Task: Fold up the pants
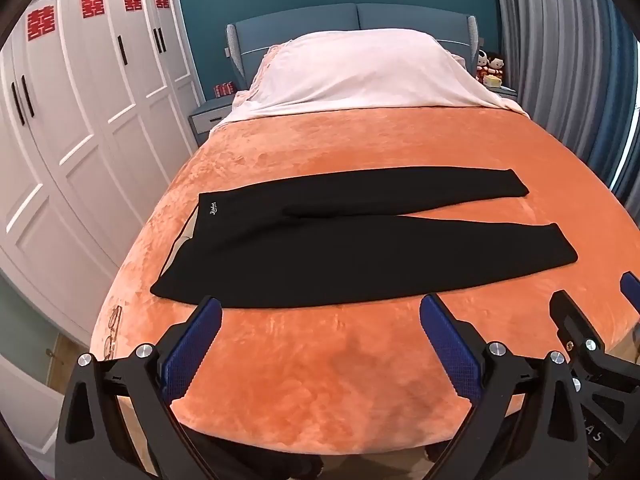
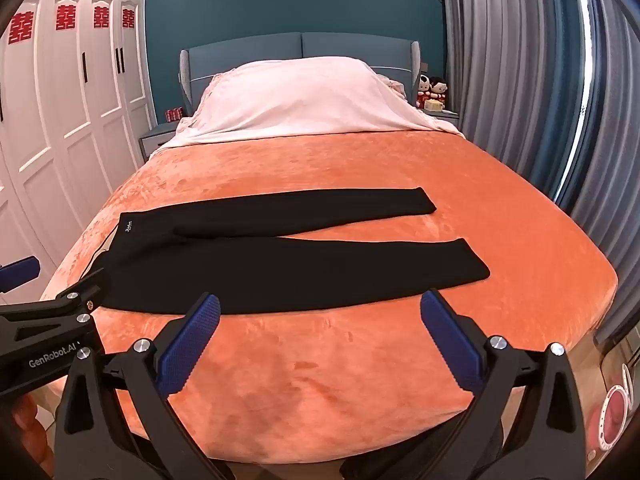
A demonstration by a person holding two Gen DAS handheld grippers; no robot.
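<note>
Spread wide, the left tool (image 1: 320,312) hangs over the near part of the bed (image 1: 340,380) in the left wrist view, with nothing between its blue pads (image 1: 192,352). Black pants (image 1: 352,248) lie flat across the orange blanket just beyond the fingertips, waistband to the left, both legs running to the right and slightly apart at the cuffs. The near edge of the pants sits just past the left pad's tip. At the right edge, part of the right tool (image 1: 592,320) shows. A white pillow cover (image 1: 360,72) lies at the head of the bed, and white wardrobe doors (image 1: 80,120) stand on the left.

From the right wrist view, the right tool (image 2: 320,312) is likewise wide apart and grips nothing, above the blanket short of the pants (image 2: 288,264). The left tool (image 2: 48,292) enters at the left edge, close to the waistband end. Grey curtains (image 2: 520,80) hang on the right.
</note>
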